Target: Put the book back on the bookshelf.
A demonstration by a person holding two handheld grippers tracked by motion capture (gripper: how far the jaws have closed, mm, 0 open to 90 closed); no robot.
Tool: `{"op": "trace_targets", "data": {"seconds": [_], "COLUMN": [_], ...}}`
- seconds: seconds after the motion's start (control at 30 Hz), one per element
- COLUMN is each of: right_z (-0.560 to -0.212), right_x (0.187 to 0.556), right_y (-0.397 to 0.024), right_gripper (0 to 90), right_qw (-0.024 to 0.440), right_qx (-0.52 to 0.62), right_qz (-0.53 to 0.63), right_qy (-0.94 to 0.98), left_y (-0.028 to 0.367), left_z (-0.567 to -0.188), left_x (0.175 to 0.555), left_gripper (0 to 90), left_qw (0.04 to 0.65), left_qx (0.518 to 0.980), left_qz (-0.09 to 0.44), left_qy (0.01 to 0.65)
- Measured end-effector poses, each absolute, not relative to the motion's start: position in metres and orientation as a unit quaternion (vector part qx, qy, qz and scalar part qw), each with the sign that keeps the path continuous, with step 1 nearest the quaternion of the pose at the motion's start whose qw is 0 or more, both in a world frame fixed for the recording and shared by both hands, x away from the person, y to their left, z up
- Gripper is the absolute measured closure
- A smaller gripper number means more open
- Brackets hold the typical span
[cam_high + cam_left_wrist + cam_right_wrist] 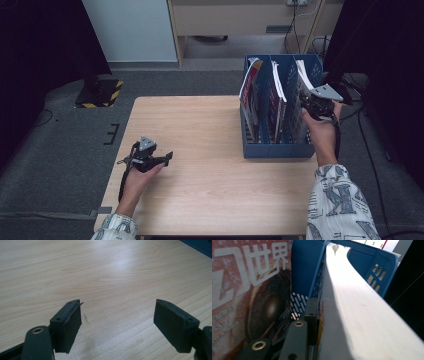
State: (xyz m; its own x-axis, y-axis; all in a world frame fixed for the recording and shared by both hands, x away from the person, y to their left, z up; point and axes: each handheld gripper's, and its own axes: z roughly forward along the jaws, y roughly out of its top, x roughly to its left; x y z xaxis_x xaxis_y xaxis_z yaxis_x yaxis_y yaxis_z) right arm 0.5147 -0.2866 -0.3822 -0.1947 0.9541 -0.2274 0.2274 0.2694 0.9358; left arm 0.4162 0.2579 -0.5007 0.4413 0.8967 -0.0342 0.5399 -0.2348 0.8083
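Hands with two grippers at a wooden tabletop (pixel 210 190), one idle, one working in a blue file rack.

Nearest, the left gripper (pixel 159 159) rests low over the bare wood at the near left, its fingers (pixel 66 326) spread wide with nothing between them, apparently waiting its turn. Farther off on the right stands the blue file rack (pixel 275 149), its slots holding upright magazines so their edges face up for picking. The right gripper (pixel 306 102) reaches into the rightmost slot from above. In the right gripper view its one visible finger (pixel 312 320) lies flat against the cover of a thick magazine (pixel 362 322), whose white page edge curves toward the rack's far wall. The other finger is hidden behind the pages, so it looks clenched on this magazine, probably to lift it out.
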Motion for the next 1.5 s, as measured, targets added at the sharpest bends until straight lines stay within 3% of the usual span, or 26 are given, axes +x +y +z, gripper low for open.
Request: {"op": "trace_targets", "data": {"seconds": [0.23, 1.23, 1.5], "right_z": [-0.384, -0.387, -0.391], "right_x": [0.514, 0.506, 0.501], "right_y": [-0.287, -0.291, -0.295], "right_gripper": [67.2, 21.3, 18.5], "right_qw": [0.436, 0.403, 0.392], "right_qx": [0.454, 0.477, 0.486], "right_qz": [0.428, 0.461, 0.460], "right_qy": [0.648, 0.631, 0.631], "left_y": [0.258, 0.257, 0.258], "left_z": [-0.501, -0.500, -0.501], "left_x": [0.416, 0.416, 0.416], "left_gripper": [21.9, 21.8, 21.7], "left_qw": [0.392, 0.391, 0.390], "left_qx": [0.754, 0.756, 0.756], "left_qz": [0.227, 0.227, 0.226], "left_qy": [0.476, 0.473, 0.475]}}
